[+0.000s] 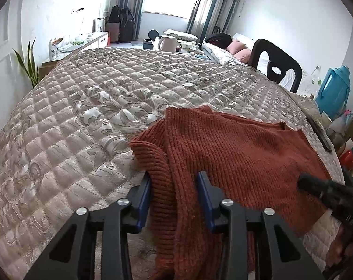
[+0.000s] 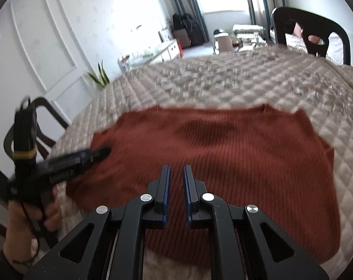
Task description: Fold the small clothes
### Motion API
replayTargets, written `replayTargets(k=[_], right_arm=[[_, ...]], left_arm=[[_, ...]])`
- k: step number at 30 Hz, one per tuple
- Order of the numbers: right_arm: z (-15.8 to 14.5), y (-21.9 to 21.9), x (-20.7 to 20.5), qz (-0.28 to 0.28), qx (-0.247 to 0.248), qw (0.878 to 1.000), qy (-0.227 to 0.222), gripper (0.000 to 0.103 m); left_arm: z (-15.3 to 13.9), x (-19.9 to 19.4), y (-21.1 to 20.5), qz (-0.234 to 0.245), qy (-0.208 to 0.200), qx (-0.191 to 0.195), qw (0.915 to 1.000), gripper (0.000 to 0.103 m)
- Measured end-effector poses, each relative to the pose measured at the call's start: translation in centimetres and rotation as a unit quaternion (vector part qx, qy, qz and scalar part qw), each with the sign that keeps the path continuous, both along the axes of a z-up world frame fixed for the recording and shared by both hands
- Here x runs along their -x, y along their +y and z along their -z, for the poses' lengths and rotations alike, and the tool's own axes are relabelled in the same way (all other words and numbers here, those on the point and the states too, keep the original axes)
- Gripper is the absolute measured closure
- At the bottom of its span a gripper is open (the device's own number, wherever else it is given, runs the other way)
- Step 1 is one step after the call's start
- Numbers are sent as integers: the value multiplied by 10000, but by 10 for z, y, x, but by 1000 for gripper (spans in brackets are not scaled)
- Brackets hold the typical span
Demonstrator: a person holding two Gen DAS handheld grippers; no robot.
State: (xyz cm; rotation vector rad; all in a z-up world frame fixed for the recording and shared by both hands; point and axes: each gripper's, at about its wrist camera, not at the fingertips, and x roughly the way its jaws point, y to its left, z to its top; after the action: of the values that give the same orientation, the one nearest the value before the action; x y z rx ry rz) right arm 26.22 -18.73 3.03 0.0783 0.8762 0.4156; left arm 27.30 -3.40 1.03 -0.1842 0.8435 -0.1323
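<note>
Left gripper (image 1: 174,177): black frame, blue-padded fingers (image 1: 145,198) spread wide, a fold of knit cloth between them, contact unclear. Right gripper (image 2: 176,170): same build, fingers (image 2: 165,186) nearly parallel with a narrow gap, nothing between them.

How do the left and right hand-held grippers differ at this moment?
The left hand-held gripper stands wide open with a raised sweater fold between its fingers; the right hand-held gripper is nearly closed, a narrow gap, holding nothing. Both have blue pads and point over the sweater.
</note>
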Motion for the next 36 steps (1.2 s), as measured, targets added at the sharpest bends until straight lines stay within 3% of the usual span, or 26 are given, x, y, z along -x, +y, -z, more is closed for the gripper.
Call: replayTargets(k=[5,20,36], right_arm=[[2,-5,21,-40,-182,9998,45,92],[2,-23,38,114,-391,9992,-17,92],[-4,-47,48,330,-709,9968,-163,92]], left_arm=[[-3,3,-5,109,-37,-78,9999,78],[-14,9,2,190,-60,262,9995,85],[-53,4,-19,687,-132,1312,9889,87]])
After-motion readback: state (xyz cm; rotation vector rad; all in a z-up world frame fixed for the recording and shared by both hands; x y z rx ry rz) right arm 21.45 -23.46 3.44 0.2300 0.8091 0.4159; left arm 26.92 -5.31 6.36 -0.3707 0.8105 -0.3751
